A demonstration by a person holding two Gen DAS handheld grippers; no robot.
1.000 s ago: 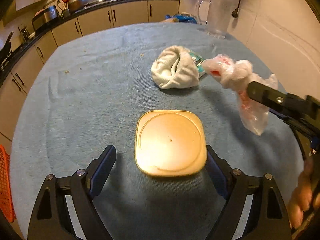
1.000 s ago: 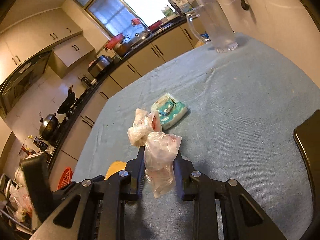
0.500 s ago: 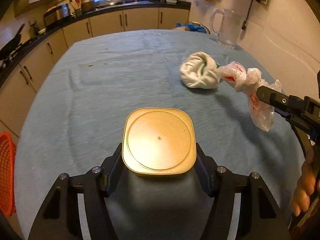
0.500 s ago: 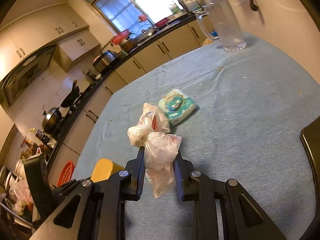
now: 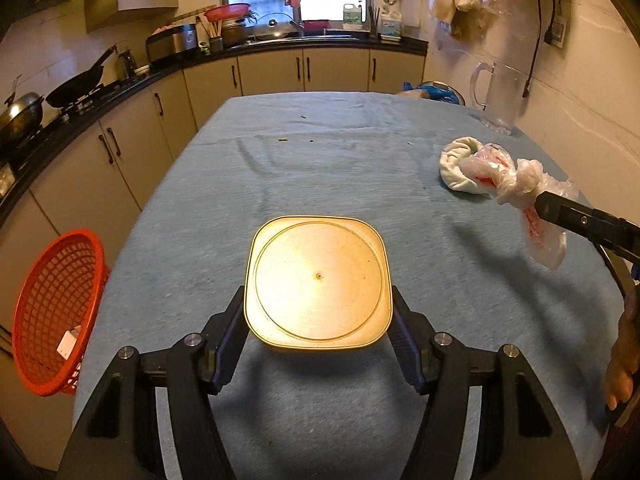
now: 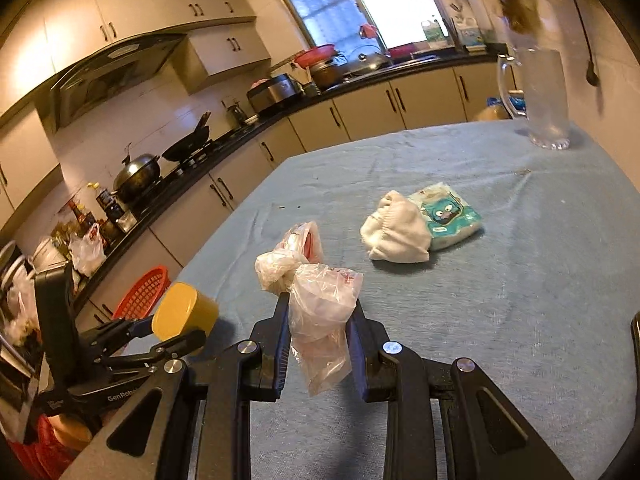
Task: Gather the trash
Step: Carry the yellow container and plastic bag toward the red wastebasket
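Off the table's (image 5: 320,168) left edge we see a red basket (image 5: 56,312). Our left gripper (image 5: 318,320) points downward, clamping a yellow tub (image 5: 318,280) above the near edge; "GenRobo" shows on its body. Our right gripper (image 6: 318,320) pinches a plastic bag (image 6: 320,312), lifted; cloth (image 6: 396,236) and tissue pack (image 6: 450,216) lie beyond.

Each claw (image 5: 318,344) is black, with dark blue finger pads (image 5: 228,340) (silver screws at the pivots).

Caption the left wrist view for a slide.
Left gripper clamps a yellow container above the blue tablecloth; right gripper holds a crumpled plastic bag.
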